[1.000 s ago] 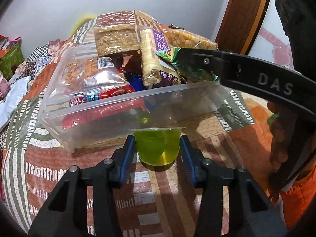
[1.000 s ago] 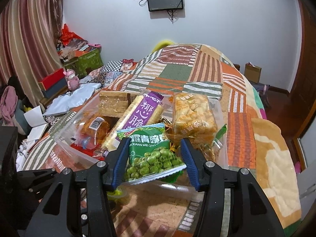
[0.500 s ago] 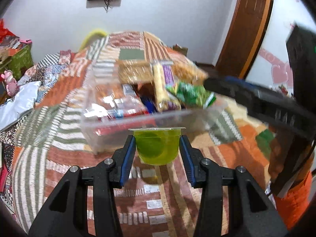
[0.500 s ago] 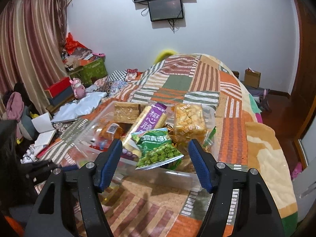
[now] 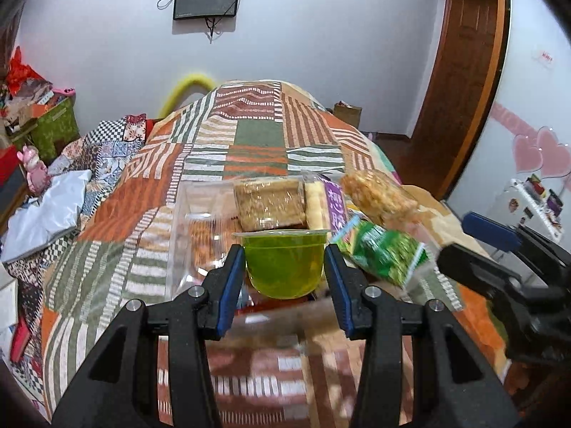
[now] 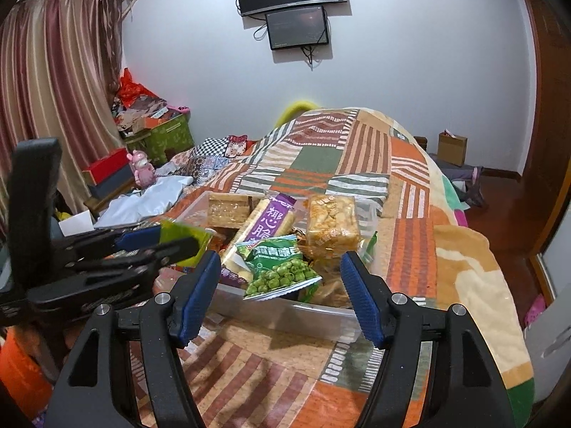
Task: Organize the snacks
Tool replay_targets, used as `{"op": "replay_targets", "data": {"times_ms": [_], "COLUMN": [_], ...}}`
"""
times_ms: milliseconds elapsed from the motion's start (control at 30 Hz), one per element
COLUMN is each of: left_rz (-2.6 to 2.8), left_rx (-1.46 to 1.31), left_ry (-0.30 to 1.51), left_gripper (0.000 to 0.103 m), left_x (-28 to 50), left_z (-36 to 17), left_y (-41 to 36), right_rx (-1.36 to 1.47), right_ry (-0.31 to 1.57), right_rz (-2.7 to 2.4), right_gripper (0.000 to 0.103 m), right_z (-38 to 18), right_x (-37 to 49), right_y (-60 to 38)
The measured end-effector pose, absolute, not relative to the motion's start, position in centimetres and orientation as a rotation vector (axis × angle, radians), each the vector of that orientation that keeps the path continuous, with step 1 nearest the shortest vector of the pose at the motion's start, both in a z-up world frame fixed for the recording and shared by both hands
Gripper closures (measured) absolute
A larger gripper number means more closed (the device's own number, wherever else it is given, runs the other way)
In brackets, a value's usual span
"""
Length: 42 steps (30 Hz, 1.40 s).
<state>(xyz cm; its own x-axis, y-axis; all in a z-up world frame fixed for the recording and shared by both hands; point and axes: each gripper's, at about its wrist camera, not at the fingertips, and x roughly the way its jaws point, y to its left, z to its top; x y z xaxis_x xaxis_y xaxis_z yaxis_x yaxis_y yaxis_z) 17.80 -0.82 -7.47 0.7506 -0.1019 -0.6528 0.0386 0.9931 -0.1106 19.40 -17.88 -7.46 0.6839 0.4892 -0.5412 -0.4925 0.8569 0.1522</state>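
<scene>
— Patchwork cloth in orange, green and white covers the whole bed, and the clear plastic tub sits on it, already crowded. Which step would you say is in hand?

— Loading the tub, I think. Inside it lie a brown cake slab, a purple-labelled biscuit roll, a pack of golden puffs and, on top at the near edge, a green pea packet.

— And the left claw?

— Clamped on a green jelly cup, one blue pad on each side of it, rim upward. The cup hangs in front of the tub's near wall, about level with the snacks, not yet over the opening as far as I can tell.

— So the next move?

— My guess: carry the cup over the rim and find a gap. The left part of the tub looks emptiest, so lower it there upright, then let go.

— What about the right claw?

— Its jaws have just been opening and now stand apart with nothing pinched. The pea packet lies beyond and between them, clear of both pads, resting on the other snacks.

— Any worry?

— The cup's foil lid looks thin; squeezing harder could buckle it.
</scene>
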Motion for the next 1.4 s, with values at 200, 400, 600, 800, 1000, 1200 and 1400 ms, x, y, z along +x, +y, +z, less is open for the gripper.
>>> {"op": "replay_targets", "data": {"times_ms": [200, 400, 600, 800, 1000, 1200, 1400], "left_rz": [-0.060, -0.065, -0.062, -0.057, -0.043, -0.049, -0.030], "left_rx": [-0.066, -0.070, -0.060, -0.083, -0.094, -0.108, -0.095], "left_ry": [0.742, 0.756, 0.722, 0.655, 0.537, 0.455, 0.385], "left_gripper": [0.058, 0.047, 0.042, 0.042, 0.034, 0.026, 0.011], "left_x": [19.5, 19.1, 17.6, 15.0, 11.6, 8.6, 5.9], "left_z": [-8.4, -8.9, -8.2, -6.3, -2.9, -0.4, 1.3], "left_y": [-1.3, -1.1, -1.0, -0.2, 0.3, 0.5, 0.3], "right_rx": [0.024, 0.035, 0.030, 0.030, 0.020, 0.030, 0.034], "right_ry": [0.622, 0.629, 0.627, 0.602, 0.547, 0.467, 0.408], "right_rz": [0.545, 0.542, 0.539, 0.532, 0.508, 0.468, 0.439], "right_gripper": [0.037, 0.037, 0.037, 0.037, 0.037, 0.017, 0.012], "right_z": [-8.1, -8.3, -8.1, -7.1, -4.8, -2.8, -1.0], "right_x": [19.9, 20.1, 19.9, 19.0, 17.0, 14.3, 12.0], "right_y": [-18.5, -18.8, -18.7, -18.7, -18.5, -18.7, -19.0]}}
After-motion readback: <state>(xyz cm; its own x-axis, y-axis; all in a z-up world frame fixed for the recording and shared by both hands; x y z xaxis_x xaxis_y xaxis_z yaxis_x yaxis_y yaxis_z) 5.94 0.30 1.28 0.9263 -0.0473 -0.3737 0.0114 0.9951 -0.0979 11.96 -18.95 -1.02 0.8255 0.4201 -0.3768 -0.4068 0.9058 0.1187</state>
